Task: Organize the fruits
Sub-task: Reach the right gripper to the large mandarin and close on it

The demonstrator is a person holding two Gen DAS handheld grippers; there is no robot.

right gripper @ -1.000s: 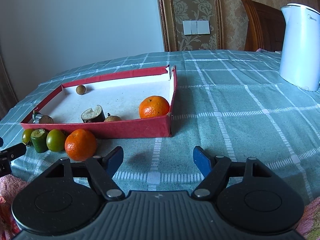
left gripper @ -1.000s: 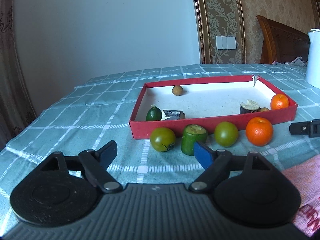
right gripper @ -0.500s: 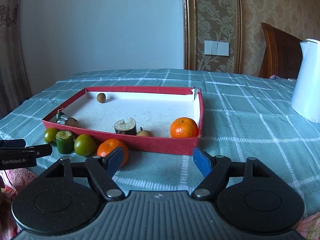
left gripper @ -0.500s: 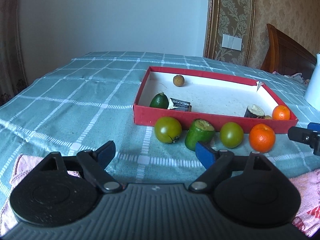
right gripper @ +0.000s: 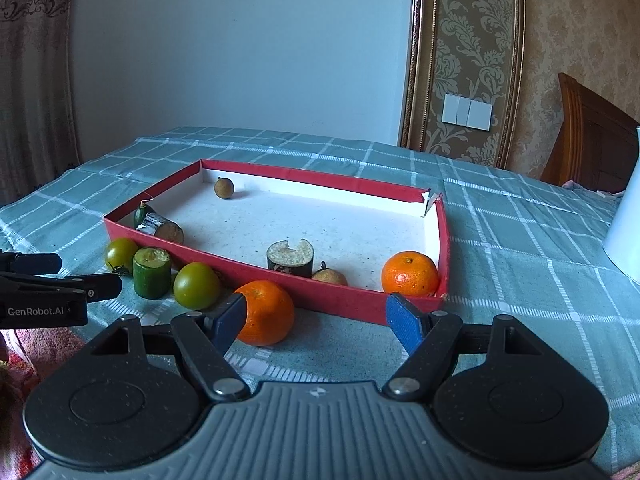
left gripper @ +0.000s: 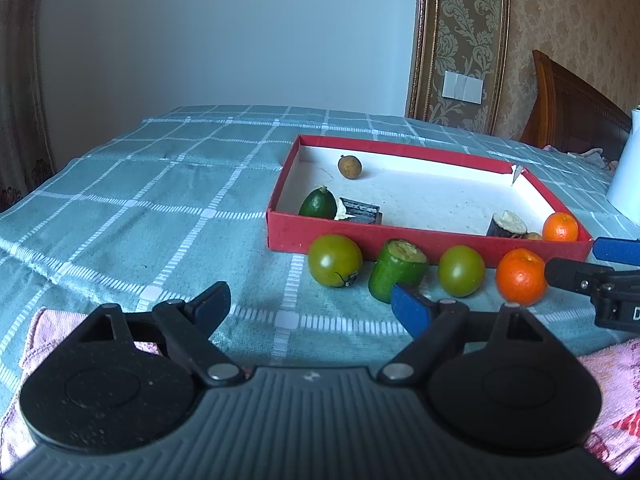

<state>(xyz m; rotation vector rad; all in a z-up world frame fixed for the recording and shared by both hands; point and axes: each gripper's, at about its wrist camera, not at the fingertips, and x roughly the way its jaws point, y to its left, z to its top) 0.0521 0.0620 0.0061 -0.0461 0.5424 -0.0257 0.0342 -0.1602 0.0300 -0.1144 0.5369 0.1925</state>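
Observation:
A red tray (left gripper: 420, 240) (right gripper: 340, 300) with a white floor lies on the checked tablecloth. In it are an orange (right gripper: 410, 279), a small brown fruit (left gripper: 349, 166), a dark green fruit (left gripper: 319, 203) and dark cut pieces (right gripper: 290, 258). In front of the tray stand a green tomato (left gripper: 335, 260), a green cut cylinder (left gripper: 397, 270), a second green tomato (left gripper: 461, 271) and an orange (left gripper: 521, 277) (right gripper: 266, 312). My left gripper (left gripper: 310, 306) is open and empty, short of the row. My right gripper (right gripper: 316, 318) is open and empty, just behind the orange.
A white kettle (right gripper: 626, 216) stands at the right on the table. A pink cloth (left gripper: 616, 384) lies under both grippers at the near edge. A wooden chair (right gripper: 592, 136) stands behind the table. The left gripper shows in the right wrist view (right gripper: 60, 284).
Both grippers have pulled back and risen a little, so the views now look down more on the tray. The right gripper has come closer to the front orange. No fruit has moved.

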